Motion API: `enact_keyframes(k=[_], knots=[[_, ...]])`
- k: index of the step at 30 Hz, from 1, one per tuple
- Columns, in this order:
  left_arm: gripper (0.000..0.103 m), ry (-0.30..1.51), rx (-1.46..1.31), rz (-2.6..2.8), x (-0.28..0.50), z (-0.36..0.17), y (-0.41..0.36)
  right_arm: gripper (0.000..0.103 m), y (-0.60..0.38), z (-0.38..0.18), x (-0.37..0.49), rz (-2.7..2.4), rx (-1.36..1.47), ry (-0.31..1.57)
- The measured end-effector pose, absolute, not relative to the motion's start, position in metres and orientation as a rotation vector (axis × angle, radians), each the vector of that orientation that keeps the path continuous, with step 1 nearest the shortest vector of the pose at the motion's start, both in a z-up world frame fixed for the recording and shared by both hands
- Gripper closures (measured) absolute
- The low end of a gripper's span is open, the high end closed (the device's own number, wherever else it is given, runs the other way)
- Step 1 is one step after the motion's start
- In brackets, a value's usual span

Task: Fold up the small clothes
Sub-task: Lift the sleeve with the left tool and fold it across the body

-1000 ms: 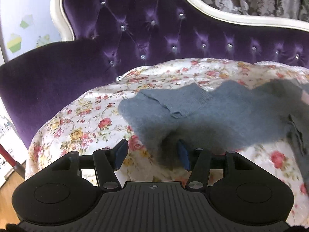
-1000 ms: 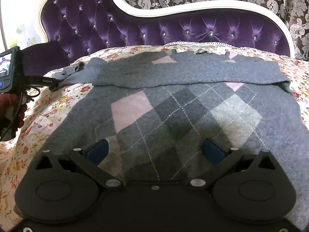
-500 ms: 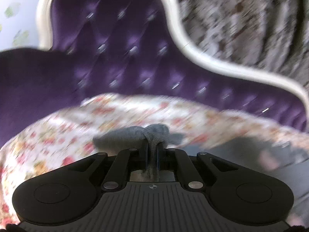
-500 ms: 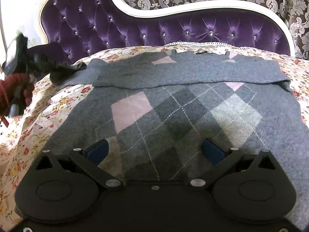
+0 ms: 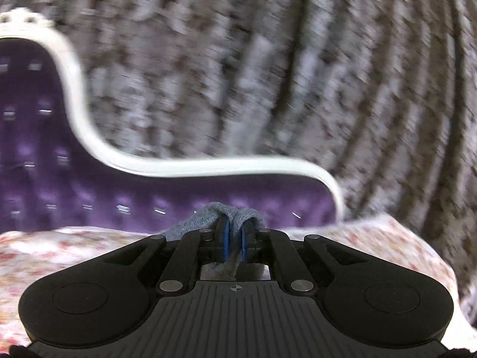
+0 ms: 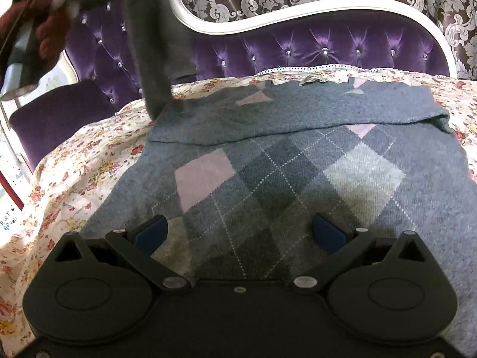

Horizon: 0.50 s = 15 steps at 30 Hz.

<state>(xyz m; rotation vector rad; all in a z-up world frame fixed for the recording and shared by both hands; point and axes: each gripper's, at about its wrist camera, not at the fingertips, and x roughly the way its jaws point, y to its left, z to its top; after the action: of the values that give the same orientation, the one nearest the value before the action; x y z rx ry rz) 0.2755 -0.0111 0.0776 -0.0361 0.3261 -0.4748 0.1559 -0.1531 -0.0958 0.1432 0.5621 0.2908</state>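
**Now lifted: the sweater's sleeve, raised for folding**

Leftmost, the left gripper is clamped on the grey sleeve, knit bunched between its blue pads. A second ago its jaws stood apart above the flat sleeve; since then they have closed and carried it up off the floral bedspread, so it hangs taut. To the right, the argyle sweater lies spread directly ahead of the right gripper, whose jaws stand wide and empty, unmoved. Judged from this, the sleeve fold is underway, likely to be laid across the body.
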Motion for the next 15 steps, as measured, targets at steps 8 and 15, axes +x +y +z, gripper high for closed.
enact_keyframes(k=[8, 15], knots=[[0.073, 0.492, 0.164, -0.55, 0.273, 0.009, -0.068, 0.0, -0.157, -0.095, 0.156, 0.302, 0.172, 0.556], [0.07, 0.594, 0.136, -0.467, 0.272, -0.032, -0.034, 0.0, -0.16, -0.095, 0.155, 0.311, 0.194, 0.551]])
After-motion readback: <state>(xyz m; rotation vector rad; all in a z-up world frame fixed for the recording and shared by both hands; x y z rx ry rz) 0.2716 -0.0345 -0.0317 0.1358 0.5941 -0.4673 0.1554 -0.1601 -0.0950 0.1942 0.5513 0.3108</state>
